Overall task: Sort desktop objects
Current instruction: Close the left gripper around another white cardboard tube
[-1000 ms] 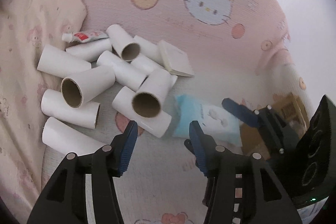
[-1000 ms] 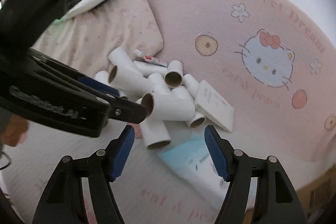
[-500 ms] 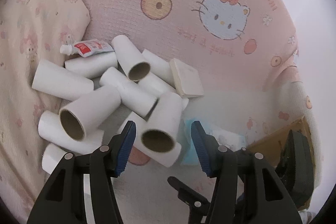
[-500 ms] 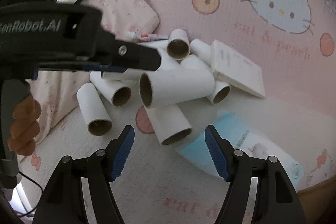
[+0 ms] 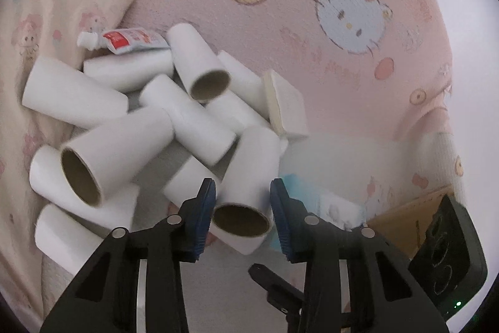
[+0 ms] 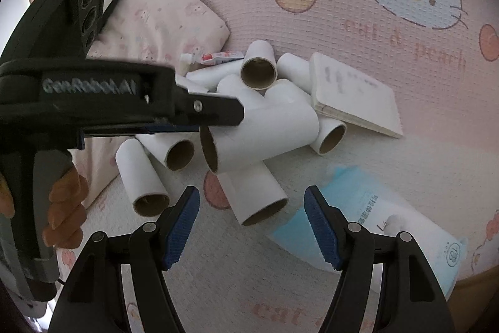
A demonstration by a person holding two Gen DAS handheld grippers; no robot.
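Observation:
Several white cardboard tubes lie in a heap on a pink Hello Kitty blanket [image 5: 296, 30]. My left gripper [image 5: 241, 206] is open, its blue pads on either side of the near end of the top tube [image 5: 249, 186], which also shows in the right wrist view [image 6: 265, 133] under the left gripper's finger [image 6: 215, 114]. I cannot tell whether the pads touch it. My right gripper [image 6: 252, 227] is open and empty, just short of another tube [image 6: 252, 192]. A toothpaste tube [image 5: 124, 41], a white notepad [image 5: 287, 105] and a blue packet [image 6: 374, 223] lie around the heap.
A pale patterned pillow [image 5: 56, 5] borders the heap on the left. A brown cardboard box [image 5: 405, 217] sits at the blanket's right edge. A hand [image 6: 65, 208] holds the left gripper's handle.
My left gripper has moved forward and down, so its pads now flank the top tube. My right gripper has come closer to the heap.

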